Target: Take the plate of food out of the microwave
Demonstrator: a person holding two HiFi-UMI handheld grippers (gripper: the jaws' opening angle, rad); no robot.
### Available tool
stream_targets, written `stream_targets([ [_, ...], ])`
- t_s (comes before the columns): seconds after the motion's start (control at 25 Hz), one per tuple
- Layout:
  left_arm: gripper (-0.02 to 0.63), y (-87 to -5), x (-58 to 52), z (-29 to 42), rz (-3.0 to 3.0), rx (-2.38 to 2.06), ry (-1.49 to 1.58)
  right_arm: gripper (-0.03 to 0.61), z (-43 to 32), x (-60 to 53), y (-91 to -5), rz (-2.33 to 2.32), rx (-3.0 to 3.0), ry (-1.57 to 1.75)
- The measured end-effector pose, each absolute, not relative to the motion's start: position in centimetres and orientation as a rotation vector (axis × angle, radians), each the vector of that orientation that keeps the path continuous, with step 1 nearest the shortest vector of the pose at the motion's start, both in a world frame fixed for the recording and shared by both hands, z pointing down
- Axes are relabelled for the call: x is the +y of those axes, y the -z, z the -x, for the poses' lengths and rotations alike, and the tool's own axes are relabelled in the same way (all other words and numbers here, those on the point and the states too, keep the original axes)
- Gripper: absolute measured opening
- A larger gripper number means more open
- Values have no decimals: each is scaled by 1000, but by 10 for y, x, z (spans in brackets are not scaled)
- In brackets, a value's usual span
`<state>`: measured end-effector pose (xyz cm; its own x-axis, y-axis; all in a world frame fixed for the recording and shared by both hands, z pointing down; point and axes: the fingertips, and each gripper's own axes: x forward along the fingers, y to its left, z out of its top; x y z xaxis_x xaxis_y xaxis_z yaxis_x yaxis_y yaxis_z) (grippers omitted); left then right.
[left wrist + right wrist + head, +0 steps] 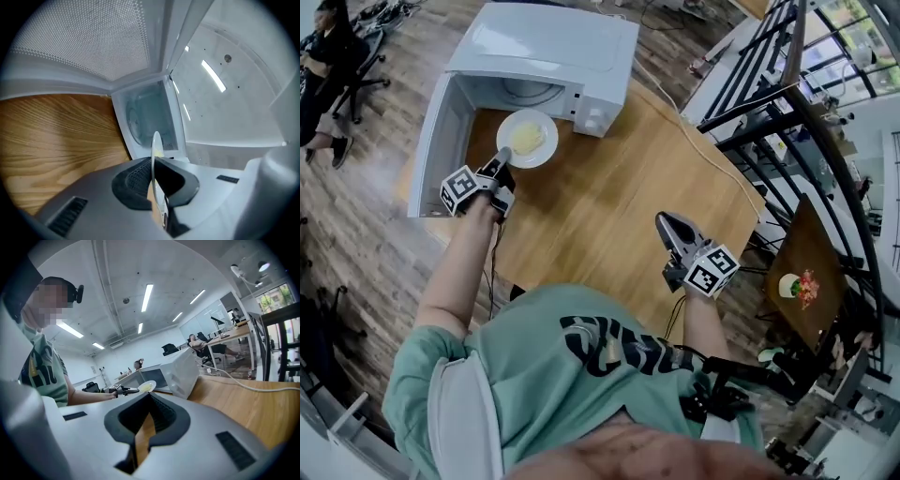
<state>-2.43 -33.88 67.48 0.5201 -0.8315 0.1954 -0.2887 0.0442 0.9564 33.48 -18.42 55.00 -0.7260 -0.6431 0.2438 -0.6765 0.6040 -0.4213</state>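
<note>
A white plate [526, 138] with yellow food hangs just outside the mouth of the white microwave [553, 52], above the wooden table [609, 206]. My left gripper [503, 156] is shut on the plate's near rim. In the left gripper view the plate [155, 145] stands edge-on between the pads of the left gripper [153, 180], and the microwave's cavity [150, 117] lies behind it. The microwave door [431, 150] stands open to the left. My right gripper [664, 221] hovers over the table's right part, shut and holding nothing. The right gripper view shows that gripper [145, 427] and the plate [147, 386] far off.
A white cable [703, 141] runs across the table's right edge from behind the microwave. A black metal rack [787, 112] stands to the right, with a small dark table [811, 272] below it. A person sits on a chair [323, 56] at the far left.
</note>
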Motion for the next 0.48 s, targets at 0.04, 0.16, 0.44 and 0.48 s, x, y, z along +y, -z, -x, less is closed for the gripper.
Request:
stream_targets([
  [0.04, 15, -672, -334, 22, -1528, -999, 540, 8, -336, -181, -548, -1141, -2753, -764],
  [0.16, 15, -663, -317, 12, -1546, -977, 519, 7, -342, -170, -542, -1162, -2752, -757],
  [0.44, 15, -649, -276, -21, -1577, -895, 448, 8, -363, -140, -526, -1247, -2743, -724],
  [0.48, 15, -648, -271, -27, -1586, -886, 428, 8, -366, -136, -525, -1263, -2740, -725],
])
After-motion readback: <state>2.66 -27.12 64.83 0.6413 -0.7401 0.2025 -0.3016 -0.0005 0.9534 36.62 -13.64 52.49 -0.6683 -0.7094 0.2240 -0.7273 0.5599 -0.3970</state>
